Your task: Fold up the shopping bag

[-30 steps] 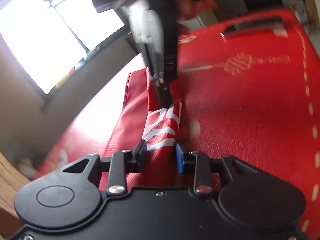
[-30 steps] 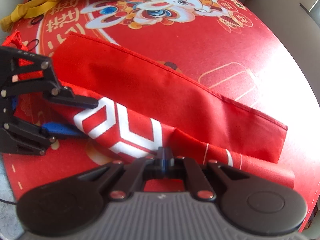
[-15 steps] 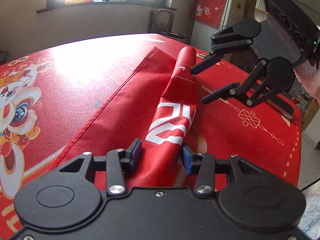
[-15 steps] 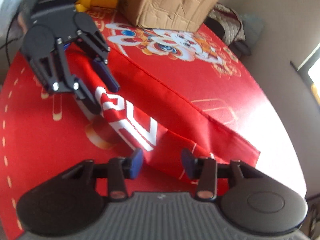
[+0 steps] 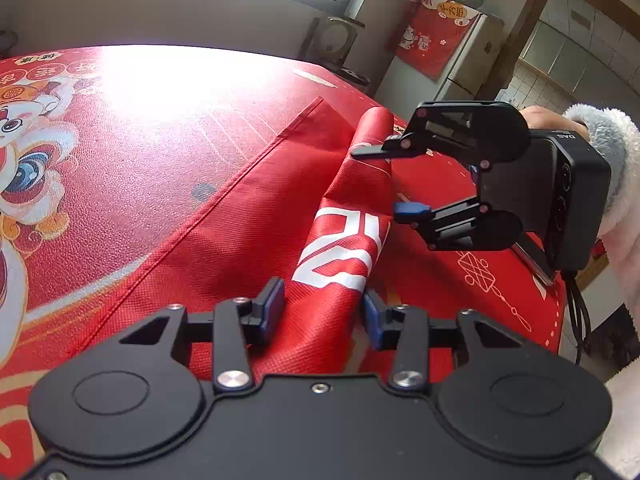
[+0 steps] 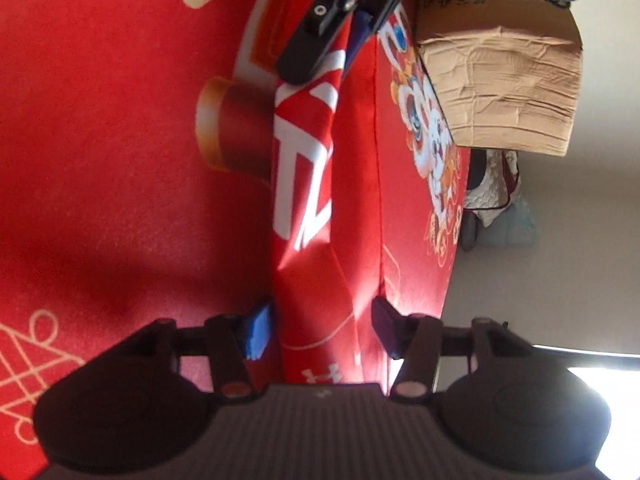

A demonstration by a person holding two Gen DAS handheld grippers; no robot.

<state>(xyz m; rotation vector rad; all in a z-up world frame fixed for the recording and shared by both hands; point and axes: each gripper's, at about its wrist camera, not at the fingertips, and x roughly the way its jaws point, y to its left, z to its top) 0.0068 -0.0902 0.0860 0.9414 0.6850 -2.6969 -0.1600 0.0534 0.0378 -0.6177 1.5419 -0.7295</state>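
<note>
Bag position: the red shopping bag [image 5: 256,216] lies flat on the red printed tablecloth [image 5: 132,120], with its near edge turned up into a long raised roll [image 5: 344,240].
Long axis: the roll runs straight away from the left gripper [image 5: 324,314] toward the right gripper [image 5: 394,182]; the two face each other along it.
Left fingers: set apart, one on each side of the roll's near end, seemingly touching the cloth but not squeezing it.
Right fingers: parted wide in both views; the right wrist view shows the right gripper [image 6: 322,330] straddling the far end, not closed on it.
Nearer hand: neither; each sits at its own end.
Next move (judgement): both close across the roll's width, then carry it sideways over the flat panel.
Writing: large white letters on the roll [image 6: 304,160], not readable; the tablecloth's characters are too small to read.
Other: cardboard box [image 6: 500,68] at the far edge.
</note>
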